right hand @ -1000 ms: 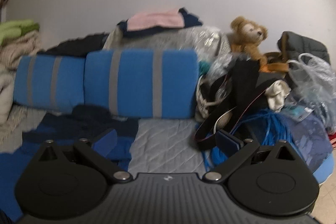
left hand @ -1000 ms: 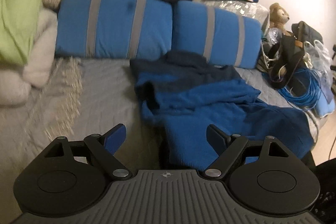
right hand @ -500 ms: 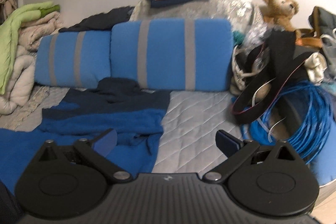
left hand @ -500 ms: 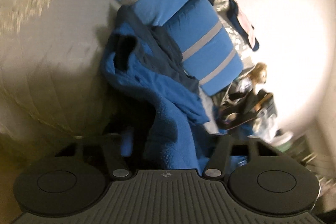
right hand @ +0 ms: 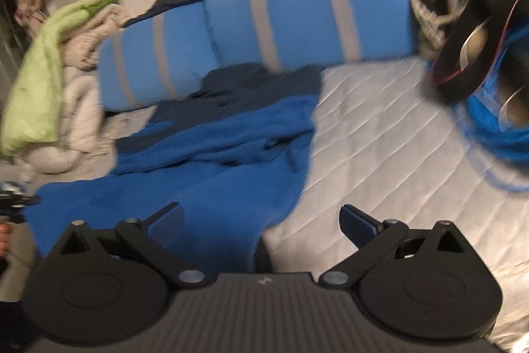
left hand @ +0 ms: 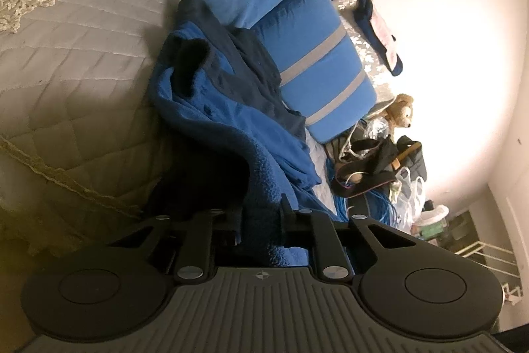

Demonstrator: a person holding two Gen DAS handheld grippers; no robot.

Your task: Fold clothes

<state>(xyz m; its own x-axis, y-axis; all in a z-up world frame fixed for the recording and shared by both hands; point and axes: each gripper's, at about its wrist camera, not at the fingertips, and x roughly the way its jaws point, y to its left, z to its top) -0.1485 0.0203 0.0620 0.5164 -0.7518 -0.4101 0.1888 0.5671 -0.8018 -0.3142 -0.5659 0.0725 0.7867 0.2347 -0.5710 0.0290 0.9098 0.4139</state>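
Note:
A blue fleece garment (left hand: 231, 108) with dark navy parts lies rumpled on the grey quilted bed (left hand: 76, 32). My left gripper (left hand: 261, 214) is rolled sideways and shut on the garment's near edge; the fleece bunches between its fingers. In the right wrist view the same garment (right hand: 211, 161) spreads across the bed (right hand: 390, 141). My right gripper (right hand: 261, 217) is open and empty, just above the garment's near right edge. The left gripper shows at that view's far left edge (right hand: 13, 204).
Two blue cushions with grey stripes (right hand: 297, 12) line the wall behind the garment. Green and cream blankets (right hand: 49, 55) are piled at the left. A black strap and a coil of blue cable (right hand: 496, 128) lie at the right, with a teddy bear (left hand: 398, 114) and bags.
My left gripper rolled sideways, dropped to the garment's near edge and shut on it. My right gripper moved left and down toward the garment, still open.

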